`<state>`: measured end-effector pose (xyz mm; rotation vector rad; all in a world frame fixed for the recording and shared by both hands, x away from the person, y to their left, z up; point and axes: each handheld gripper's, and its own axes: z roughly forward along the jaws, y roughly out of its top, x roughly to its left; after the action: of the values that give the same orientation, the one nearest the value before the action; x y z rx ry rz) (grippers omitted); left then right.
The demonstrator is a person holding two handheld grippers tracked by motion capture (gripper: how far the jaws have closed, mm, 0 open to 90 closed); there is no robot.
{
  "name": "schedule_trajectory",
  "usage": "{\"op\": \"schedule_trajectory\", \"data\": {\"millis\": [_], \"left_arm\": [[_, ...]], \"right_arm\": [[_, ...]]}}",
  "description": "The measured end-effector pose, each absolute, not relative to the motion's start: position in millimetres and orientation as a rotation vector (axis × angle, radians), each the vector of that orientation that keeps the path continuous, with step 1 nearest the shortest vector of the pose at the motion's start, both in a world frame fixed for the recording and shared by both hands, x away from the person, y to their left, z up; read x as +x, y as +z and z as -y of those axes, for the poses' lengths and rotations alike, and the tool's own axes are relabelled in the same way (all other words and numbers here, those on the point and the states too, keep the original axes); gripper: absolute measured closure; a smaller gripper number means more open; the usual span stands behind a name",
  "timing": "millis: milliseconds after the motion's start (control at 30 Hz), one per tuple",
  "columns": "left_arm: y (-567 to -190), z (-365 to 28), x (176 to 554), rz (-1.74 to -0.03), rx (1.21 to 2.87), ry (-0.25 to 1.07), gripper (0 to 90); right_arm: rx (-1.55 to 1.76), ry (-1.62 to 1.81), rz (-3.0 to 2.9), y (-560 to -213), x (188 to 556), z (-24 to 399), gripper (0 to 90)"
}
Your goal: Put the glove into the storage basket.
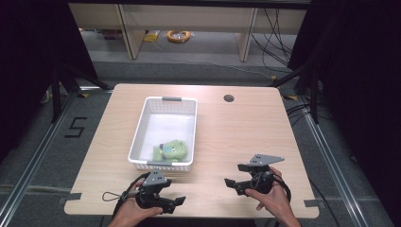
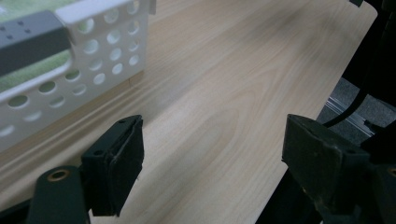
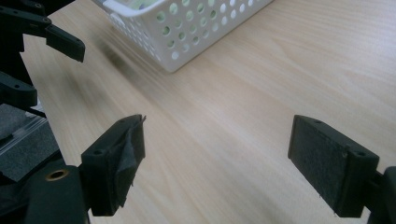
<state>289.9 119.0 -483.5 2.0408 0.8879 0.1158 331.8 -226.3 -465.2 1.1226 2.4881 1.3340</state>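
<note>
A white perforated basket [image 1: 137, 135] stands on the wooden table [image 1: 236, 132], left of centre. A green soft item [image 1: 171, 150] lies in its near end. My left gripper [image 1: 174, 191] sits low at the table's front edge, just in front of the basket, jaws pointing right. In the left gripper view it [image 2: 212, 140] is open over bare wood, with the basket [image 2: 107, 42] at upper left. My right gripper [image 1: 235, 175] is at the front right, pointing left. Its jaws [image 3: 217, 140] stand wide open with nothing between them, facing the basket [image 3: 196, 32] and the left gripper [image 3: 46, 37].
A round cable hole [image 1: 229, 98] lies in the tabletop at the back right. Beyond the table are grey floor, desk legs and a yellow cable coil [image 1: 178, 35]. A black "5" [image 1: 75, 126] is taped on the floor at left. Bare wood lies between the grippers.
</note>
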Motion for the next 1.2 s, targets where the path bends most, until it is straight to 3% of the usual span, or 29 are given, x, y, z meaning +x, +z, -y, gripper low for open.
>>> {"op": "schedule_trajectory", "data": {"millis": [367,700,1200], "left_arm": [[-495,-119,281,-0.840,2.119,0.141,19.1],[-501,-119,273,-0.853,2.092,0.143,18.6],[-504,-119,273,-0.853,2.108,0.159,18.2]], "right_arm": [[1.171,1.328,-2.490,-476,306,235,19.3],[1.156,1.291,-2.503,-485,290,239,17.2],[1.137,1.279,-2.501,-492,286,243,16.5]]}}
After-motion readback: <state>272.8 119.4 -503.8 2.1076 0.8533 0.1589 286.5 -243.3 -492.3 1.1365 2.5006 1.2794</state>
